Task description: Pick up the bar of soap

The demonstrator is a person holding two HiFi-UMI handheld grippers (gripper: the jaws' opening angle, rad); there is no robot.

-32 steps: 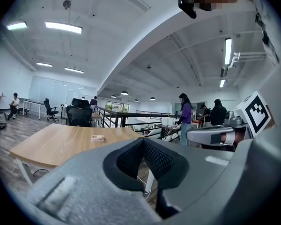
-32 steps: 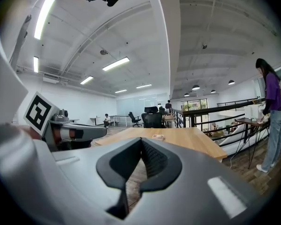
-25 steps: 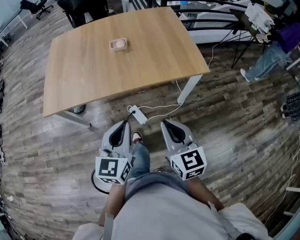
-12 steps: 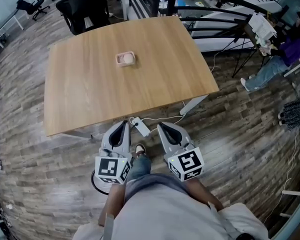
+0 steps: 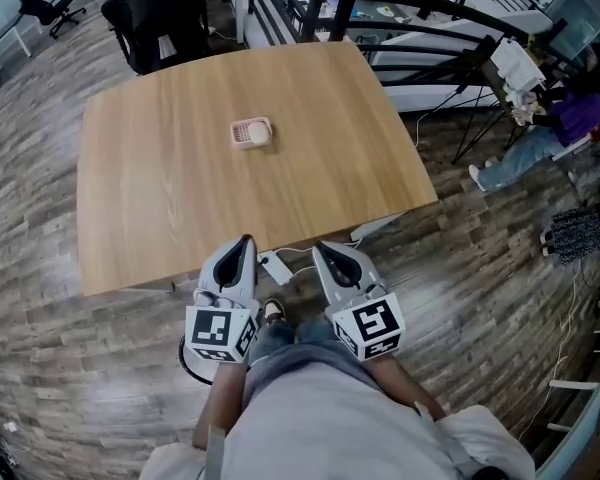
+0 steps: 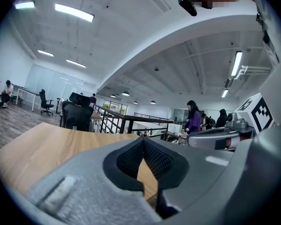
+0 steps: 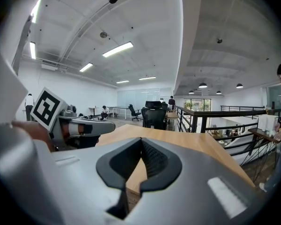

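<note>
A pale pink bar of soap (image 5: 251, 132) lies in a small dish on the far half of the wooden table (image 5: 160, 198), seen in the head view. My left gripper (image 5: 244, 241) and right gripper (image 5: 319, 251) are held side by side at the table's near edge, well short of the soap. Both are shut with nothing between their pads. In the left gripper view the closed jaws (image 6: 143, 140) point level across the tabletop (image 6: 42, 146). The right gripper view shows closed jaws (image 7: 141, 140) and the tabletop (image 7: 196, 149) beyond. Neither gripper view shows the soap.
A white power strip (image 5: 277, 268) with cables lies on the wooden floor under the table's near edge. A black office chair (image 5: 160, 18) stands behind the table, with a black railing (image 5: 400, 8) to its right. A seated person (image 5: 540, 133) is at far right.
The table has come nearer in the head view. Both grippers have moved forward together and their tips now reach the table's near edge. Their jaws stay shut.
</note>
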